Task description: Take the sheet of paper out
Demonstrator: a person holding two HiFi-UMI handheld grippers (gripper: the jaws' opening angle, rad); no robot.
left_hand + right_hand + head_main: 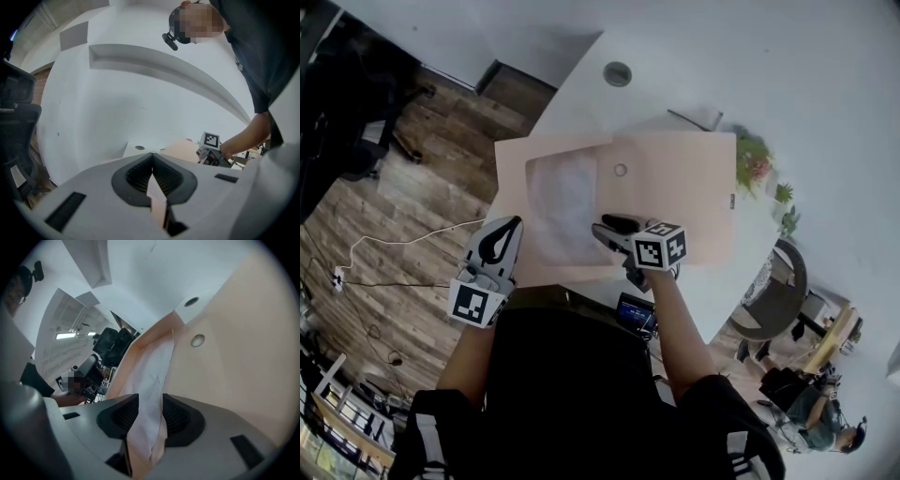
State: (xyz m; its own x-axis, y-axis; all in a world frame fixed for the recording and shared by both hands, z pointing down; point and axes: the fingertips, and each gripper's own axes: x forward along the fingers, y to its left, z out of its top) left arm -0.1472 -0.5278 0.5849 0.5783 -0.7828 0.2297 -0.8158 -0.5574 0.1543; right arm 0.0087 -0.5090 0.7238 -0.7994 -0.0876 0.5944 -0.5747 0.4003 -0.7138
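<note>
In the head view a large peach envelope [675,187] is held over the white table [581,94]. A white sheet of paper [562,202] shows in its open left half. My left gripper [508,230] is shut on the envelope's near left edge; the left gripper view shows a thin peach edge [157,197] pinched in the left gripper [152,171]. My right gripper [605,230] sits at the near edge by the sheet. In the right gripper view the right gripper [150,411] is open, and the sheet [150,380] and a peach layer [234,357] run between its pads.
The table has a round cable hole [617,73] near its far end. Wooden floor [412,187] lies to the left, with a cable on it. Small plants [755,159] and a chair [773,291] stand to the right. A dark device [636,312] lies below the envelope.
</note>
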